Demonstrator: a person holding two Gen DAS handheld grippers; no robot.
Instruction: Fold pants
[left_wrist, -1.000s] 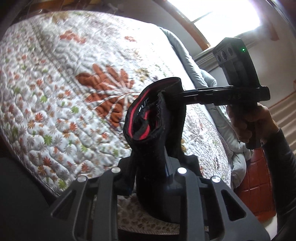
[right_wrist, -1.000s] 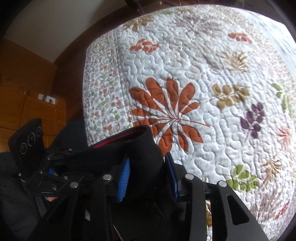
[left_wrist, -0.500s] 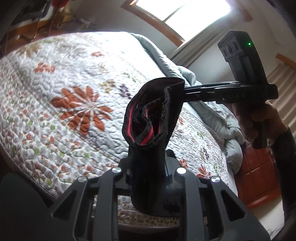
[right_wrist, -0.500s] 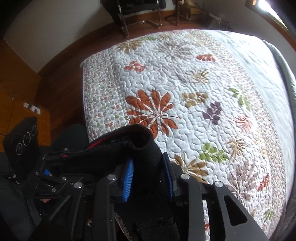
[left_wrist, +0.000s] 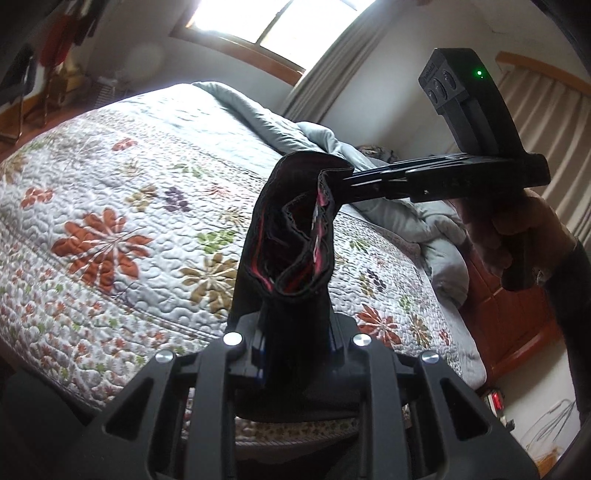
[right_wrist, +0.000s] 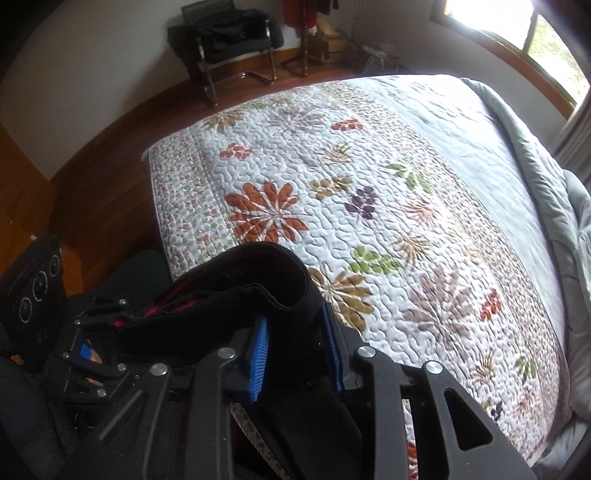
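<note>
The black pants (left_wrist: 291, 258) with red inner trim are held up in the air by the waistband between both grippers, above the near edge of the bed. My left gripper (left_wrist: 295, 332) is shut on one part of the waistband. My right gripper (right_wrist: 295, 332) is shut on another part, the cloth (right_wrist: 258, 284) pinched between its blue pads (right_wrist: 258, 343). The right gripper also shows in the left wrist view (left_wrist: 343, 181), clamping the waistband's far end. The left gripper shows in the right wrist view (right_wrist: 107, 321) at lower left. The pant legs hang below, out of sight.
The bed carries a white quilt with leaf prints (right_wrist: 369, 206). A grey duvet (left_wrist: 436, 229) is bunched at its head end. A black chair (right_wrist: 229, 40) stands by the far wall. A window (left_wrist: 273, 26) is behind the bed. Wooden floor (right_wrist: 103, 184) surrounds the bed.
Both grippers have risen with the pants. Both views now take in far more of the bed and room. The grips have not changed.
</note>
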